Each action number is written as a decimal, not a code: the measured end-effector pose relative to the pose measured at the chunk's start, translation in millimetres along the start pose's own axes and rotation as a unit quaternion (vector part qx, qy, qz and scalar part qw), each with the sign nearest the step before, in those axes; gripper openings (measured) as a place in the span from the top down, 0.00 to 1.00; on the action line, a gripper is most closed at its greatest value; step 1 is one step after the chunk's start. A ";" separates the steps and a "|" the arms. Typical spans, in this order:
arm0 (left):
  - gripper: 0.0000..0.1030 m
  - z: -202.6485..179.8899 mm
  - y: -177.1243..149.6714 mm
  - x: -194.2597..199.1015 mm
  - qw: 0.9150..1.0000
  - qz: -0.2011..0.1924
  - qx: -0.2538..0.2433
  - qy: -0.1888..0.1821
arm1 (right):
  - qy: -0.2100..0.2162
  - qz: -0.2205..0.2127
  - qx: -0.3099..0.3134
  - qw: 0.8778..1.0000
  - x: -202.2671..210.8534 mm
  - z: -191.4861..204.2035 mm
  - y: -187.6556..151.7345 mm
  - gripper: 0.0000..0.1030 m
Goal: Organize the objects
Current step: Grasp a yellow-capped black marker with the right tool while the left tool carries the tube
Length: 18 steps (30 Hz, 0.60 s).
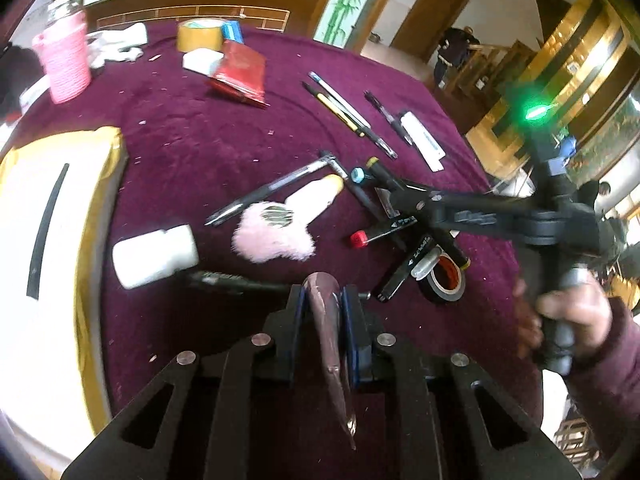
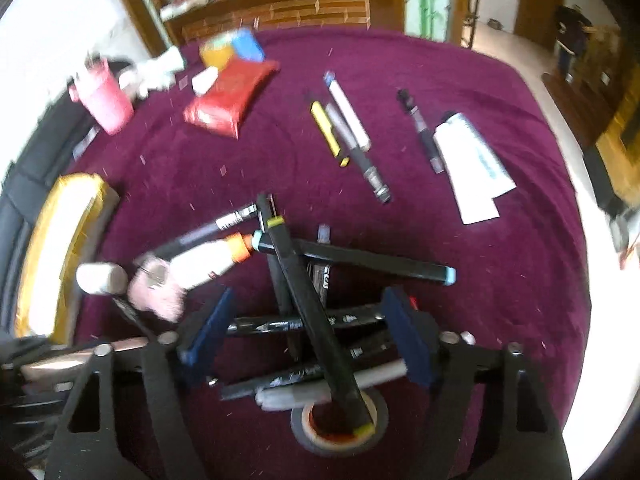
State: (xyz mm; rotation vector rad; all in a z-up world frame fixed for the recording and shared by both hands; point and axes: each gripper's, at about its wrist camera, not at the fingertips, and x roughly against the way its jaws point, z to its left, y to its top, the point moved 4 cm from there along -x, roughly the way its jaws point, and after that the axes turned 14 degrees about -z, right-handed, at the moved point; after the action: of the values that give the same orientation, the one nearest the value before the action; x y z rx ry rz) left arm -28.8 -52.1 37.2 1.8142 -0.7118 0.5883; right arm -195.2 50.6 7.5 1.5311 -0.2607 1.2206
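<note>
we read no lettering: white print on the black markers (image 2: 304,322) is too blurred. the left gripper (image 1: 322,300) has its jaws clamped narrow on a pinkish pen (image 1: 328,320), long axis running back toward the camera. the right gripper (image 2: 308,336) has jaws half apart, straddling the crossed marker heap on the bench (image 2: 480,92), pads not pressing. one marker's yellow end lies in a tape roll (image 2: 340,428).
</note>
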 end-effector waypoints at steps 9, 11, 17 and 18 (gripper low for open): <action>0.86 35.7 7.8 45.7 0.998 -0.051 0.034 0.006 | 0.046 0.000 -0.087 0.995 14.8 -12.6 -8.2 0.89; 0.86 47.1 11.6 53.7 0.997 -0.061 0.041 0.010 | 0.065 -0.006 -0.103 0.993 24.5 -6.2 -5.9 0.88; 0.86 89.4 27.6 77.8 0.994 -0.090 0.055 0.032 | 0.129 -0.011 -0.129 0.983 44.8 41.8 6.0 0.88; 0.86 99.7 31.5 82.0 0.993 -0.096 0.058 0.039 | 0.137 -0.009 -0.131 0.982 45.2 51.0 7.1 0.88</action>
State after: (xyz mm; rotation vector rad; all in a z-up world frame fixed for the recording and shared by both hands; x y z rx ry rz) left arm 12.5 -170.5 81.3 1.9301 -0.4522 0.5787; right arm -152.3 25.0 54.4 1.1230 -0.2148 1.3111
